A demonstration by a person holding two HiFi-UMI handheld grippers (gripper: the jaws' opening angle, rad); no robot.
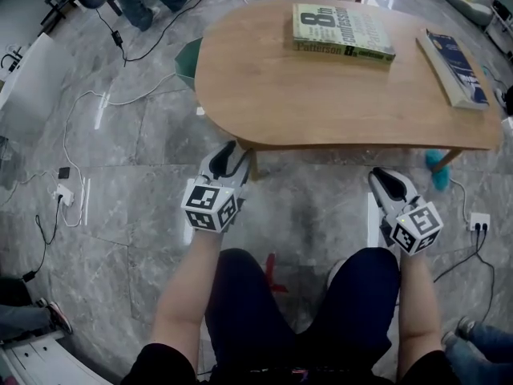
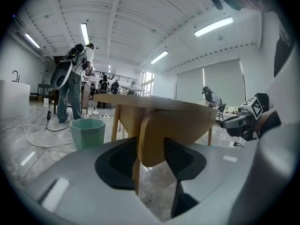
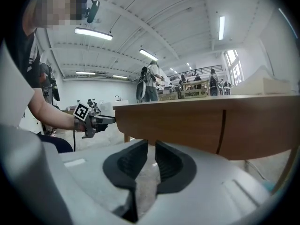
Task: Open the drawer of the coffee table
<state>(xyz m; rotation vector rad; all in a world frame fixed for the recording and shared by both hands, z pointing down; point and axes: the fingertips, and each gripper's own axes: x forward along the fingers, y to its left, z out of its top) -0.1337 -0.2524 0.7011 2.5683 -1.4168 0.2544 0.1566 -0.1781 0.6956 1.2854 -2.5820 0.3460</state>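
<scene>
The wooden coffee table stands in front of me. Its brown front panel runs under the top and has a vertical seam; I see no handle. My left gripper is at the table's near left corner, beside a leg. It is open, and the table's rounded wooden end shows between its jaws without the pads pressing on it. My right gripper hangs below the front edge. Only a narrow gap parts its jaws, with nothing between them.
A green book and a blue book lie on the table top. A green bin stands on the floor at the table's left end. Cables and a power strip lie to the left, a socket to the right. People stand further back.
</scene>
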